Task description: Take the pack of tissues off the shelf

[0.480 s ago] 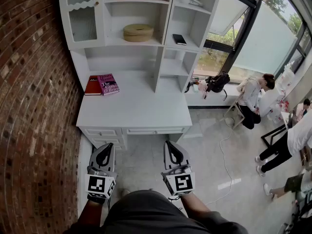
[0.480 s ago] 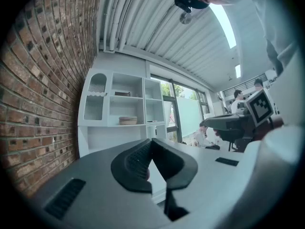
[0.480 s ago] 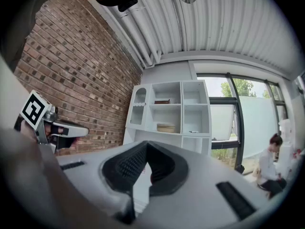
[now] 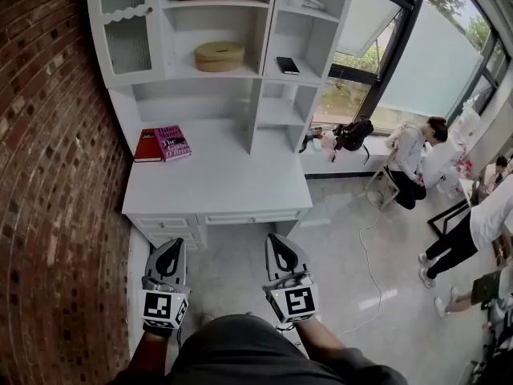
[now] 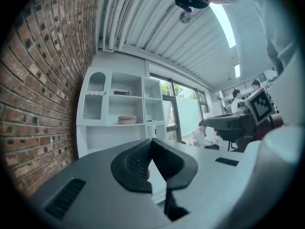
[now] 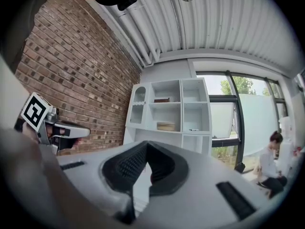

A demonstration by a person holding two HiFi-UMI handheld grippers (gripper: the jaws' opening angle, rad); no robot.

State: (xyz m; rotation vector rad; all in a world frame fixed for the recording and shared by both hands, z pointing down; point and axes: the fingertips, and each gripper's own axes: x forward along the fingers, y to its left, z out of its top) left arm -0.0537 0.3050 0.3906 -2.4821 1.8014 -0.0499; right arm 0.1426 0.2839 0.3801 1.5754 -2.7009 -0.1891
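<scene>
I'm standing back from the white shelf unit (image 4: 263,46) with the floor between us, so nothing of the job is done yet: the tissues are up on the shelf and I'm not in reach of them.

Starting at the left, by the brick wall (image 4: 48,175), I'm holding the left gripper (image 4: 174,247) level at my waist, its jaws pressed fully together with nothing between them. Ahead of it, the pink and red books (image 4: 164,143) are lying on the tabletop (image 4: 232,179), and they're no part of this.

Moving across to the shelves, I'm looking at a round tan box (image 4: 219,55) in the middle bay, a dark flat thing (image 4: 288,65) in the bay to its right, and a pale flat thing (image 4: 308,3) one shelf higher. I'm taking one of these for the pack of tissues, most likely the pale one or the tan box, but from here I can't tell which.

On the right, I'm carrying the right gripper (image 4: 277,242) the same way: level, closed tight, empty. Beyond it, people (image 4: 410,163) are busy by the window, well apart from my path.

What's left is everything: stepping up, opening a gripper, gripping the pack and lifting it off.
</scene>
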